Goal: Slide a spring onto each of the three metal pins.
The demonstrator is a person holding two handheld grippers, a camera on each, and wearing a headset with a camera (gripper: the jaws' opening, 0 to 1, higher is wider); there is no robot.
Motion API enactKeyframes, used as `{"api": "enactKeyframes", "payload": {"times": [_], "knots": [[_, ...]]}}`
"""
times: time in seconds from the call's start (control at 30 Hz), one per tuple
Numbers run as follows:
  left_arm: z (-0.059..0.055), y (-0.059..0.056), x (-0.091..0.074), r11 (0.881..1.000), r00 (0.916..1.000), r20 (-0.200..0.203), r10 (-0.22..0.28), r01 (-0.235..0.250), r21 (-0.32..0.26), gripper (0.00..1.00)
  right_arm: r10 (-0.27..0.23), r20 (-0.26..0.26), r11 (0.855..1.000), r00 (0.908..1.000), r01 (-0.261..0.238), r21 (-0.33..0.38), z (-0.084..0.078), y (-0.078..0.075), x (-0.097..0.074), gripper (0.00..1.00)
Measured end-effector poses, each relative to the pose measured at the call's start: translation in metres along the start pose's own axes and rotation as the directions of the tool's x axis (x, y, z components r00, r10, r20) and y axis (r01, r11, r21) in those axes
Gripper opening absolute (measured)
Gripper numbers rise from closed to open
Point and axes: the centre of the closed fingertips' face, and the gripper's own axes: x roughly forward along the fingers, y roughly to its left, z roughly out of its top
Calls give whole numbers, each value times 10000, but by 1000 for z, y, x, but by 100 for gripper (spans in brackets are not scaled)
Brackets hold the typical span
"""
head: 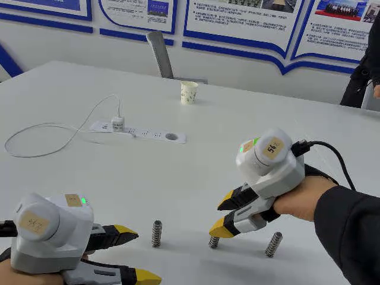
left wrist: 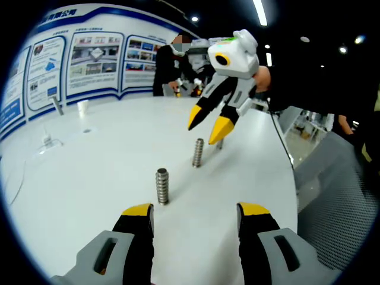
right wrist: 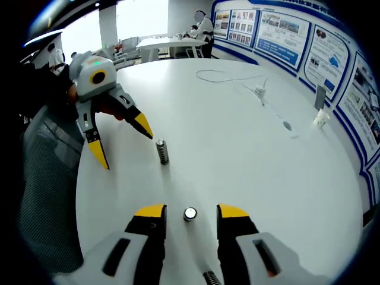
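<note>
Three upright springs stand in a row near the table's front edge: a left one, a middle one and a right one that leans. Metal shows at the tops of the left and middle ones. My right gripper is open and hovers just over the middle one, whose round top shows between its yellow tips. My left gripper is open and holds nothing, a short way from the left spring.
A white power strip with a charger and a looping cable lies mid-table. A paper cup stands farther back, a chair behind the table. A person stands at the far right.
</note>
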Motion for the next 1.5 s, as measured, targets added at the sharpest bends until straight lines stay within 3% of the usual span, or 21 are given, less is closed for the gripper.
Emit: {"api": "enactKeyframes", "payload": {"times": [0.5, 0.73, 0.87, 1.2, 1.5], "knots": [[-1, 3, -1, 9999, 10000, -7, 91, -91, -47, 58, -893, 720, 9934, 9934, 836, 784, -21, -14, -25, 41], [-1, 3, -1, 9999, 9999, -19, 104, -105, -74, 59, -1302, 1126, 9859, 9851, 1166, 1201, -30, -17, -36, 44], [-1, 2, -1, 9999, 9999, -39, 115, -116, -72, 59, -1629, 1509, 9773, 9750, 1385, 1603, -34, -19, -44, 45], [0, 3, -2, 9998, 9998, -6, 183, -183, -101, 61, -1975, 2034, 9692, 9590, 1599, 1871, -52, -16, -56, 49], [-1, 3, -2, 9997, 9998, -23, 188, -188, -131, 62, -2101, 2079, 9633, 9553, 1660, 2109, -71, -10, -61, 52]]}}
